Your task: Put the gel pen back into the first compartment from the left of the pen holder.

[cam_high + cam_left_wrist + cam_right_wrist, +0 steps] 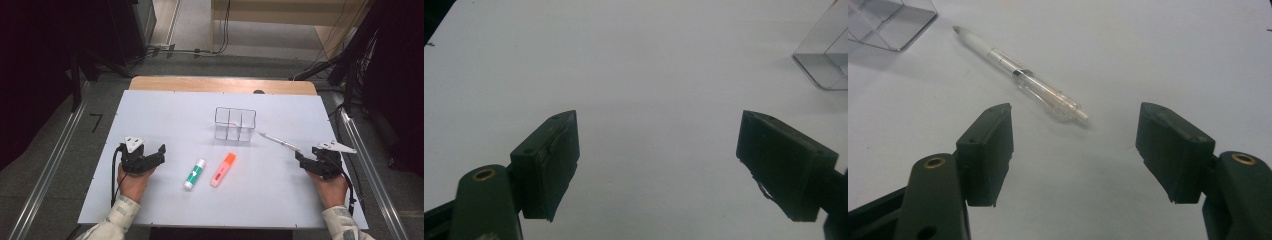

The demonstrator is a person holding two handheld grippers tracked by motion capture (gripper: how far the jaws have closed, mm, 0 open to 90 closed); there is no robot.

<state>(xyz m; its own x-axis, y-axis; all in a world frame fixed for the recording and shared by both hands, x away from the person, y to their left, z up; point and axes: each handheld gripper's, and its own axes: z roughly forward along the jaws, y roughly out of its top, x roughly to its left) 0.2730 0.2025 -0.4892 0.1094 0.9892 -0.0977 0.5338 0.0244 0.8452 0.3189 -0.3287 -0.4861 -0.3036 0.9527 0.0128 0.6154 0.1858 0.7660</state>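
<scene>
On the white table (165,115) a clear divided box (235,124) stands near the middle back. A clear pen (279,141) lies to its right, and in the right gripper view this pen (1020,75) lies just beyond the open jaws. A green-and-white glue stick (194,174) and an orange highlighter (223,169) lie side by side at the front middle. My left gripper (156,151) rests open at the left, with nothing between its jaws (659,155). My right gripper (302,157) is open at the right, its jaws toward the pen (1075,150).
The clear box's corner (824,60) shows at the far right of the left gripper view, and again as the box (885,20) at top left of the right gripper view. Metal rails (55,165) run along both table sides. Cables lie on the floor behind.
</scene>
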